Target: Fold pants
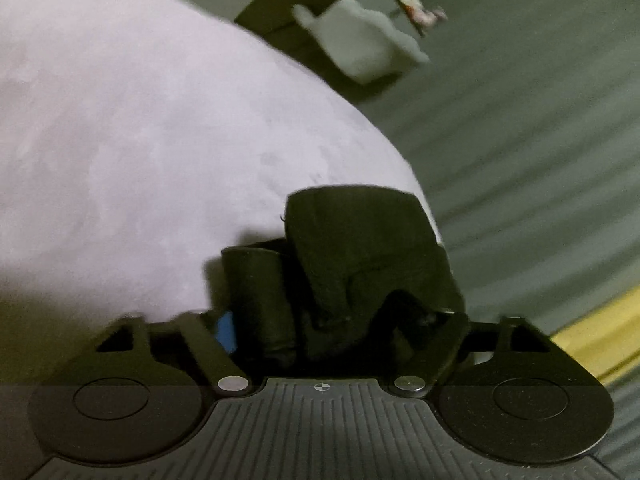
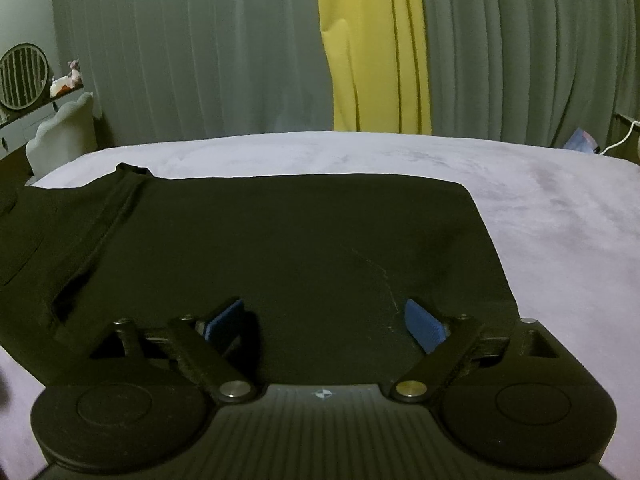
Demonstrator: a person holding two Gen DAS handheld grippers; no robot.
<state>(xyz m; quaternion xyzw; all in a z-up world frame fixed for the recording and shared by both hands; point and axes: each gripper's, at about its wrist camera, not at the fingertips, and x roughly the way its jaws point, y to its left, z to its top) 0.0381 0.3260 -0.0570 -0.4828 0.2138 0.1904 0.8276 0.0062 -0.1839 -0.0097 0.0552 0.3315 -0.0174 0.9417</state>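
Note:
Black pants [image 2: 280, 232] lie spread flat on a pale lilac bed cover [image 2: 540, 200], waistband towards the left. My right gripper [image 2: 324, 316] hovers low over the near part of the pants, its blue fingertips [image 2: 424, 324] wide apart and empty. In the left wrist view my left gripper [image 1: 320, 320] is shut on a bunched fold of the black pants [image 1: 360, 248], held up above the bed cover [image 1: 140, 140]. The cloth hides most of its fingers; only a bit of one blue pad [image 1: 226, 330] shows.
Grey curtains [image 2: 180, 48] and a yellow curtain [image 2: 376, 48] hang behind the bed. A white chair [image 2: 64, 132] and a round mirror [image 2: 22, 76] stand at the left. The bed's edge [image 1: 372, 128] drops off to the right in the left wrist view.

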